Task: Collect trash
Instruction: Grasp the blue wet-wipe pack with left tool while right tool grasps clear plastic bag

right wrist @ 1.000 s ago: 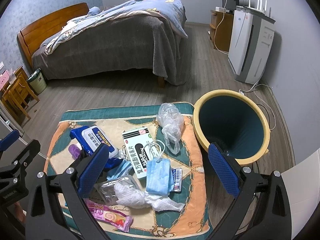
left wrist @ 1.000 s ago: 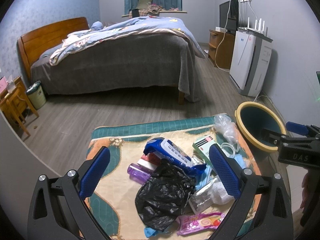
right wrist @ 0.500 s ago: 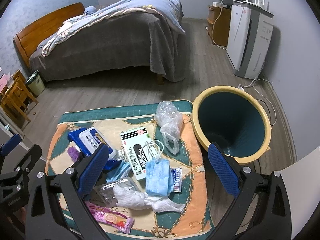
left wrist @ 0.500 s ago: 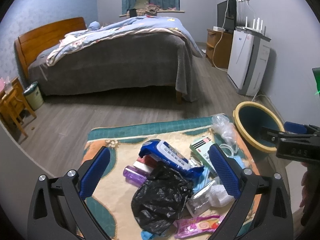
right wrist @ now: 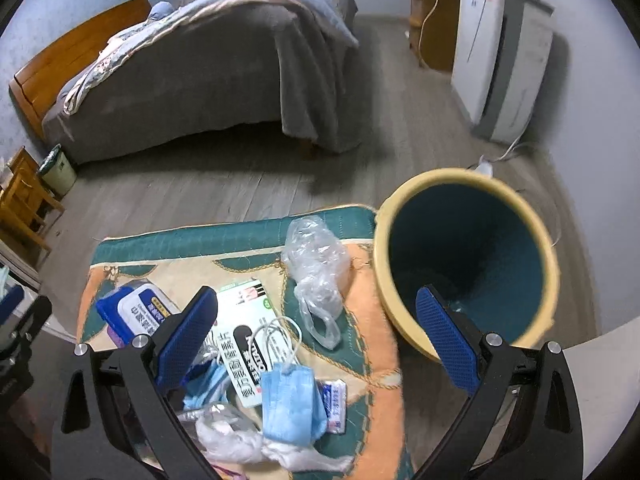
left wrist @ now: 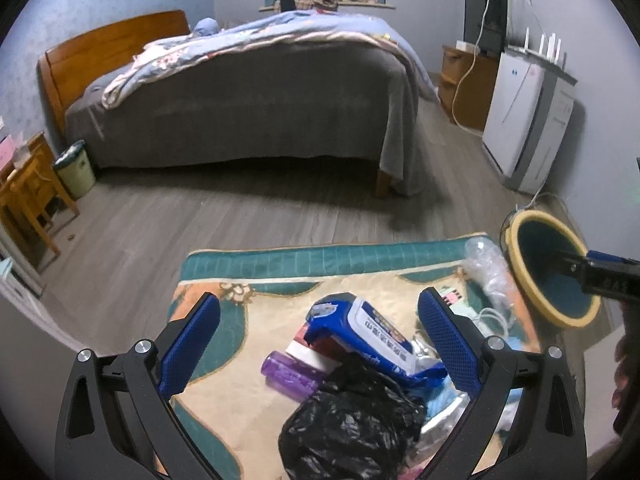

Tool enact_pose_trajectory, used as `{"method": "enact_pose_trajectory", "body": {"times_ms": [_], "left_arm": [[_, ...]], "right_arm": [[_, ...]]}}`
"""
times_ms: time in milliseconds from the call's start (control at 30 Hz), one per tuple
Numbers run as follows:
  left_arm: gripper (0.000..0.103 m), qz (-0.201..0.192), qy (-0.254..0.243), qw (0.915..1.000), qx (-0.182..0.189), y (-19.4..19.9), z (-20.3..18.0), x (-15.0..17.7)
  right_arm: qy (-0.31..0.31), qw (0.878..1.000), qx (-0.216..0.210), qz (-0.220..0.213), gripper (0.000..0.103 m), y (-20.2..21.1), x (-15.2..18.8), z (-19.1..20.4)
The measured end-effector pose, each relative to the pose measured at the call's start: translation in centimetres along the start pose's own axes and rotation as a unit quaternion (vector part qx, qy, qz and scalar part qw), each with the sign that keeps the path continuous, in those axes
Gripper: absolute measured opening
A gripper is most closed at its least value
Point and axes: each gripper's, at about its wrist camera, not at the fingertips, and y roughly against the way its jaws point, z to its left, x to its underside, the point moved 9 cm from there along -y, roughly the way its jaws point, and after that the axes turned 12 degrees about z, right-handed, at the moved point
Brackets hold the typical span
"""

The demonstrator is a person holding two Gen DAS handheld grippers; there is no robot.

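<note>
Trash lies on a patterned rug [left wrist: 280, 264] [right wrist: 200, 240]: a black plastic bag [left wrist: 352, 428], a blue wet-wipes pack [left wrist: 368, 332] [right wrist: 136, 312], a purple bottle [left wrist: 292, 372], a white medicine box [right wrist: 244, 332], a blue face mask [right wrist: 292, 404], a clear plastic bag [right wrist: 316, 268] and crumpled white tissue [right wrist: 248, 440]. A yellow bin with a teal inside [right wrist: 468, 256] [left wrist: 548, 268] stands at the rug's right edge. My left gripper [left wrist: 316, 336] is open above the black bag and wipes. My right gripper [right wrist: 316, 332] is open above the mask and box, beside the bin.
A bed [left wrist: 240, 100] with a grey cover stands behind the rug. A white air purifier [left wrist: 528, 120] and a wooden cabinet [left wrist: 464, 84] line the right wall. A small bin [left wrist: 76, 168] and wooden stool [left wrist: 28, 196] stand at the left.
Both grippers have moved forward and lower over the rug; the trash and the yellow bin look closer. Both stay open and hold nothing.
</note>
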Motion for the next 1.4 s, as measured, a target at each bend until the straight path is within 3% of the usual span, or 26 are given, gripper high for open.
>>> {"method": "enact_pose_trajectory", "body": {"times_ms": [67,267,333,400,467,533,633,733,867,967,1100,1400], "left_arm": [[0.098,0.001,0.002,0.9999,-0.01,-0.8,0.3,-0.3],[0.095,0.031,0.026,0.9987,0.031,-3.5,0.4,-0.1],[0.092,0.044,0.012,0.998,0.043,-4.3,-0.4,0.2],[0.08,0.06,-0.004,0.997,0.048,-5.3,-1.4,0.8],[0.078,0.08,-0.012,0.9953,0.053,-6.7,-1.9,1.3],[0.075,0.105,-0.016,0.9927,0.057,-8.2,-2.5,2.1],[0.075,0.112,-0.024,0.9923,0.048,-9.1,-2.6,2.4],[0.07,0.123,-0.02,0.991,0.048,-9.7,-2.5,2.6],[0.066,0.151,-0.009,0.9873,0.05,-10.6,-2.2,3.3],[0.065,0.152,0.015,0.9865,0.06,-10.1,-1.5,3.4],[0.052,0.155,0.014,0.9856,0.067,-10.1,-1.4,3.5],[0.03,0.11,-0.016,0.9905,0.081,-7.7,-2.5,2.1]], "right_arm": [[-0.008,1.0,-0.004,0.006,0.097,-1.1,-0.8,-0.4],[0.001,1.0,0.008,0.007,0.097,-3.8,-2.6,-1.4],[0.002,1.0,0.006,0.018,0.097,-4.9,-2.7,-1.5],[0.006,0.999,0.001,0.036,0.097,-6.2,-2.5,-1.3],[0.016,0.998,-0.002,0.054,0.096,-7.5,-2.3,-0.8],[0.029,0.997,-0.001,0.068,0.091,-8.7,-2.0,-0.3],[0.049,0.994,0.0,0.099,0.083,-10.8,-1.1,0.3],[0.055,0.991,0.007,0.123,0.069,-12.2,0.1,0.3],[0.062,0.985,0.023,0.159,0.04,-13.7,1.5,0.1],[0.068,0.985,0.025,0.157,0.031,-13.8,1.6,0.4],[0.067,0.985,0.017,0.159,0.025,-13.5,1.8,0.8],[0.056,0.99,-0.004,0.126,0.022,-9.5,0.8,1.2]]}}
